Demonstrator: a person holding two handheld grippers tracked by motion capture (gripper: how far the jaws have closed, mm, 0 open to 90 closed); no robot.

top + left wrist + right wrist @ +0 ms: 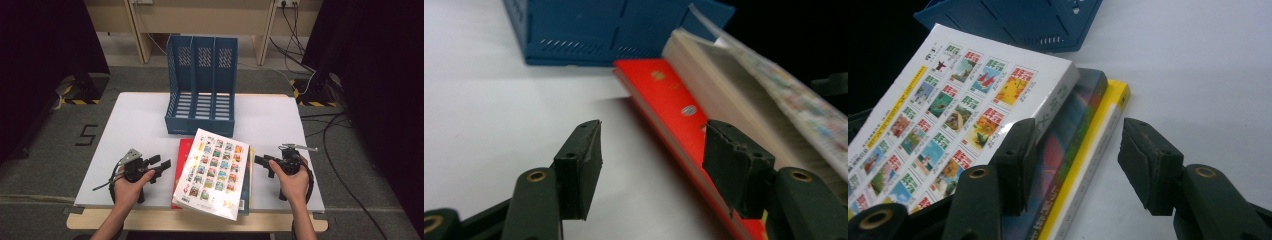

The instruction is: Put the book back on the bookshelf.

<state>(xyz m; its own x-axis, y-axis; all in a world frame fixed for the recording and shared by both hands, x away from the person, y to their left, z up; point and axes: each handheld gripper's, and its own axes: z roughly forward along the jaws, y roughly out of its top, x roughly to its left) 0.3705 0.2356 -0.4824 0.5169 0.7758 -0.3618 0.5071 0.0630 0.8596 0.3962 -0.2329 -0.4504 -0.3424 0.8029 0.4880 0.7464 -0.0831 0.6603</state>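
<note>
A stack of books lies at the table's front middle. On top, askew, rests a white book (214,172) with a cover of several small pictures (948,107). Under it lie a red book (182,165) (664,95), a dark colourful book (1068,135) and a yellow-edged book (1100,130). My left gripper (161,164) (655,132) hovers open just left of the stack, its jaws facing the red book's edge without touching it. To the right of the stack my right gripper (260,162) (1079,130) stands open, jaws aimed at the stack's edge with nothing between them.
A blue three-slot file holder (202,90) (589,30) (1018,20) stands upright behind the stack on the white table (135,125). Bare tabletop lies to either side of it. Cables run over the floor at the right.
</note>
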